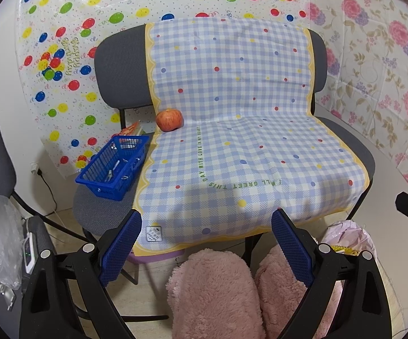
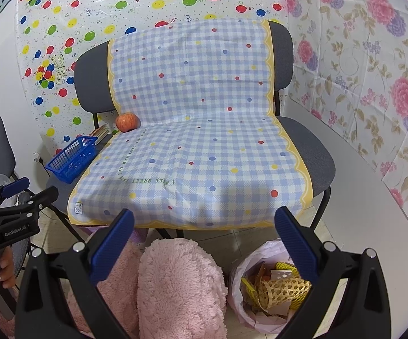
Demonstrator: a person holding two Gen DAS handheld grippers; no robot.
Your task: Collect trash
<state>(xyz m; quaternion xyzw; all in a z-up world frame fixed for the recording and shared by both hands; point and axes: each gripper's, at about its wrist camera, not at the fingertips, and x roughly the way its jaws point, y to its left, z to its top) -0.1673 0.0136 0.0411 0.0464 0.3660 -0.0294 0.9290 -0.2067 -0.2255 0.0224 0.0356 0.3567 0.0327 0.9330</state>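
Trash bag (image 2: 249, 291) sits on the floor under the chair's (image 2: 316, 152) front right corner.
Both grippers, left (image 1: 206, 243) and right (image 2: 204, 243), hang empty, jaws spread, above it; an apple (image 2: 126, 122) rests at the seat's back-left corner.

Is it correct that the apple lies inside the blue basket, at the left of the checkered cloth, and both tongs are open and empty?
Not quite. The apple is not inside the blue basket; it rests on the checkered cloth at its back left corner, behind the basket, as the left wrist view shows. The rest holds: the left tongs and right tongs are open and empty.
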